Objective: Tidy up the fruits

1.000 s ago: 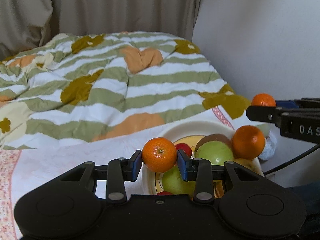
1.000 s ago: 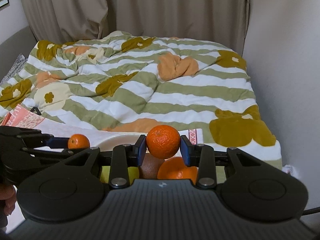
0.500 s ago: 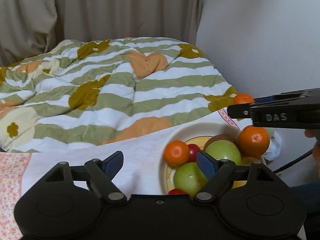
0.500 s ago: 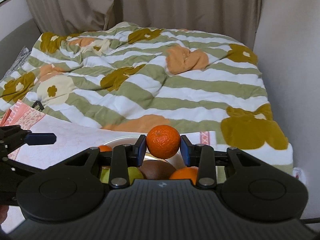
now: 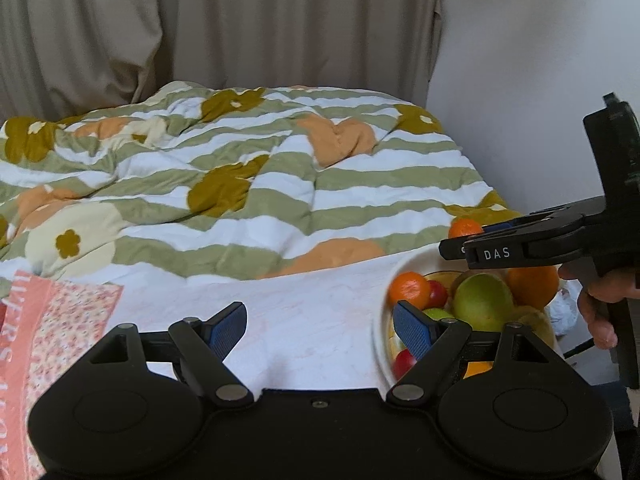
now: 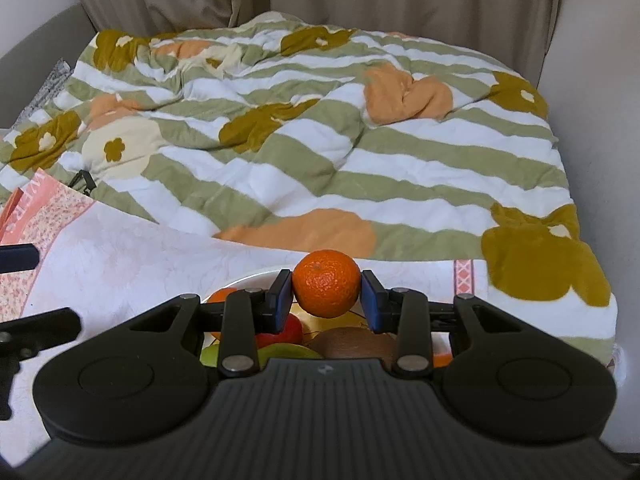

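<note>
Held mandarin, orange and dimpled, sits above the white fruit bowl. Bowl contents: small mandarin at the left rim, green apple, red fruit, brown kiwi, large orange.

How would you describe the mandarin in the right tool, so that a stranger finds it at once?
Start at the striped quilt and come down to the white fruit bowl at its near edge. Above the bowl, the right tool pinches one mandarin; every other fruit lies loose in the bowl.

White "DAS" on the black right gripper; partial pink-cloth lettering unreadable.
</note>
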The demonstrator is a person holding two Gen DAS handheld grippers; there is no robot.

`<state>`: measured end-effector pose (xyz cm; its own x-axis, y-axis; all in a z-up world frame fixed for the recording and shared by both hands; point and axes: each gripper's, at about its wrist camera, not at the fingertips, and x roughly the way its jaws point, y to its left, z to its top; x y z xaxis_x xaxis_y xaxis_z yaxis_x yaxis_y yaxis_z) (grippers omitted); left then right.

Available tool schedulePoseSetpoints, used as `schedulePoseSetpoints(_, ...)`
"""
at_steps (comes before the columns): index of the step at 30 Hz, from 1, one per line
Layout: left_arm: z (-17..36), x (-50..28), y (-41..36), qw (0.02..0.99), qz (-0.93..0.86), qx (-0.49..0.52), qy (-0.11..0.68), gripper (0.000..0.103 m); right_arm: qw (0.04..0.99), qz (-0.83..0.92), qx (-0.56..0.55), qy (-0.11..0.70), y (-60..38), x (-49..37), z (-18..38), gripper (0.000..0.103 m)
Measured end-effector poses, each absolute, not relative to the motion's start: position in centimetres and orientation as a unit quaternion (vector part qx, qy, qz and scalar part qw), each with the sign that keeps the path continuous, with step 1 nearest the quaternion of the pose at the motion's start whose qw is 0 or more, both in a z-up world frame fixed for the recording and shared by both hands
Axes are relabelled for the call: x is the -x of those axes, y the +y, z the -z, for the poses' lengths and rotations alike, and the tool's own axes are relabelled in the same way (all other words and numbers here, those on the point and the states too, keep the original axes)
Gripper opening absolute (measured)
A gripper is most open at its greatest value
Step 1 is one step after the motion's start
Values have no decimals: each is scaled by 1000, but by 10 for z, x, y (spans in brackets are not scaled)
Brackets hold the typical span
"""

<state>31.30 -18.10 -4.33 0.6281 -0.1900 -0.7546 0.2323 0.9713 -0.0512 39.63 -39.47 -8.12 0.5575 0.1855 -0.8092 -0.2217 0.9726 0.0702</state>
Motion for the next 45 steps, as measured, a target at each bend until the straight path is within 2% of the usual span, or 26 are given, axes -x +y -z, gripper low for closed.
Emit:
schedulePoseSetpoints(3, 44, -310, -175, 902, 113, -20, 417, 84, 879, -113, 18, 462, -393, -398, 86, 52)
schedulePoseSetpoints(5, 44, -307, -172, 902, 110, -21, 417, 84, 881, -108, 15, 460, -393, -397, 86, 59)
schedulePoseSetpoints(10, 40, -297, -169, 904, 109, -21, 412, 84, 892, -103, 12, 440, -394, -387, 73, 91)
schedulePoseSetpoints(19, 10, -260, -170, 921, 112, -26, 373, 84, 914, -95, 6, 394, -397, -338, 26, 93)
schedulePoseSetpoints(26, -29, -203, -164, 941, 103, -17, 323, 85, 932, -89, -1, 350, -397, -263, -26, 93)
schedulePoseSetpoints(29, -48, -169, -159, 950, 90, -16, 299, 96, 939, -88, -1, 331, -396, -225, -49, 100)
schedulePoseSetpoints(33, -69, -128, -150, 959, 69, -20, 275, 98, 945, -86, -2, 317, -391, -176, -73, 103)
schedulePoseSetpoints(36, -77, -103, -140, 962, 50, -27, 266, 103, 944, -87, -9, 319, -385, -145, -82, 103)
schedulePoseSetpoints(45, -77, -63, -98, 960, 27, -12, 280, 103, 933, -55, -8, 356, -358, -84, -73, 103)
